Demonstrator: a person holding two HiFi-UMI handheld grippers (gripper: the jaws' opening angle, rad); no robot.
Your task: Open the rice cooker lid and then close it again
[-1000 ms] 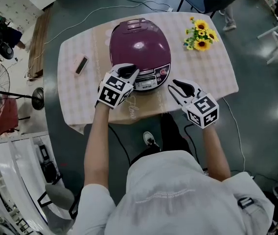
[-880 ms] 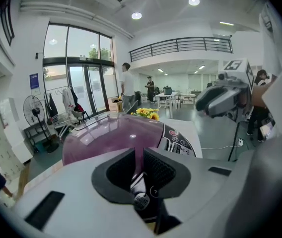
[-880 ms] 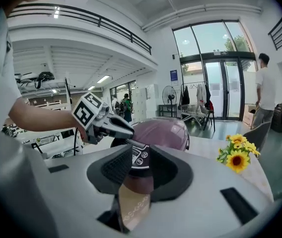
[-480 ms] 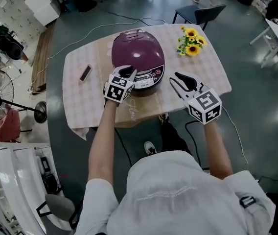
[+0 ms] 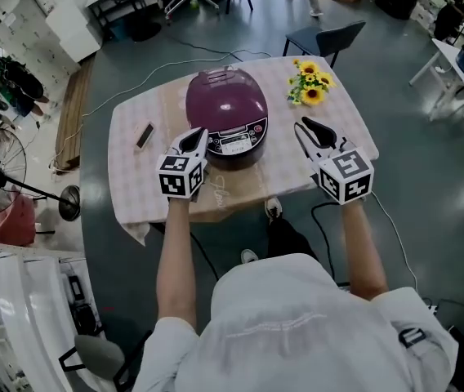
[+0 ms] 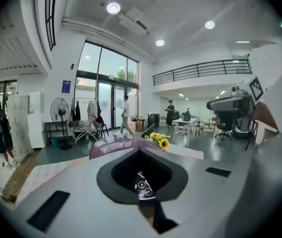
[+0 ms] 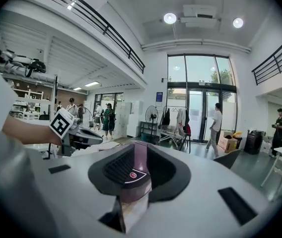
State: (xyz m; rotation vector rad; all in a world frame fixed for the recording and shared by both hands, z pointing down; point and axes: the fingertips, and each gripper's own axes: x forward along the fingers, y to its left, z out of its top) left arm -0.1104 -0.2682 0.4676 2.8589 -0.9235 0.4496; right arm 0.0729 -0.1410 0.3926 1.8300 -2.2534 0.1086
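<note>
Rice cooker (image 5: 225, 109) sat in the middle of the table (image 5: 134, 182), purple and round, with its lid shut flat. I could not tell from this look if the lid had been opened yet. If not, the whole job was left: lift the lid, then push it down again.

Far left on the cloth lay a small dark thing (image 5: 144, 135), well apart from the cooker. Next came the left gripper (image 5: 199, 135), held in the air just beside the cooker's front left side. Its jaws were pressed together with nothing in them. I think it was not touching the cooker.

What was inside the cooker was hidden by the lid.

Right of it was a bunch of sunflowers (image 5: 306, 86). I saw no pot under them.

Last was the right gripper (image 5: 312, 129), up in the air near the table's right edge. Its jaws had just been closing a bit but were spread, with nothing between them.
</note>
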